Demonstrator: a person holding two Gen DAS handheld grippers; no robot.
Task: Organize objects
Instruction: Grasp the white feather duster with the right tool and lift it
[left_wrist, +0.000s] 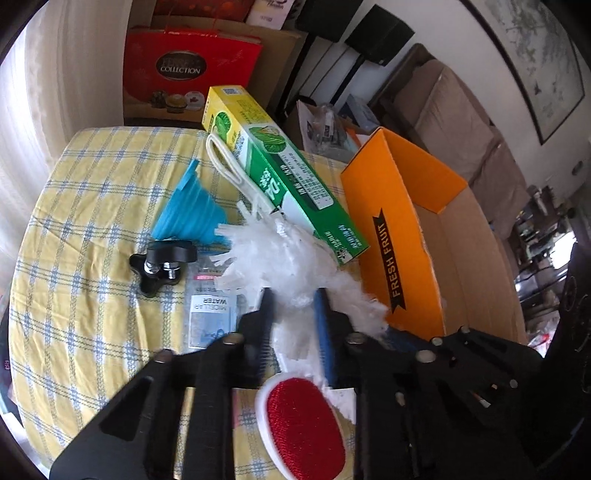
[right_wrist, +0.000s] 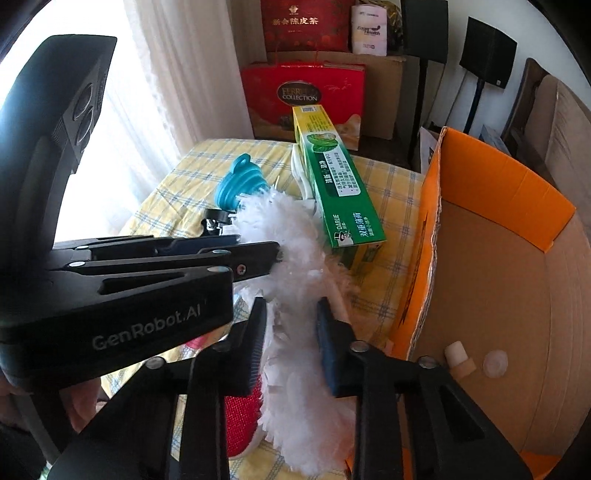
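Observation:
A white fluffy duster (left_wrist: 280, 258) lies on the yellow checked tablecloth (left_wrist: 92, 192), its loop handle running along a green toothpaste box (left_wrist: 280, 173). My left gripper (left_wrist: 293, 314) is closed on the duster's fluff; it also shows from the side in the right wrist view (right_wrist: 275, 258). My right gripper (right_wrist: 291, 332) straddles the duster (right_wrist: 295, 251) with jaws apart. A red lint brush (left_wrist: 304, 432) lies under the left gripper and shows in the right wrist view (right_wrist: 240, 417).
An open orange "FRESH FRUIT" cardboard box (right_wrist: 491, 295) stands at the table's right, holding two small items (right_wrist: 476, 362). A blue collapsible funnel (left_wrist: 192, 214), a black knob (left_wrist: 162, 267) and a micellar water sachet (left_wrist: 212, 317) lie on the cloth. Red gift bags (left_wrist: 192, 70) stand behind.

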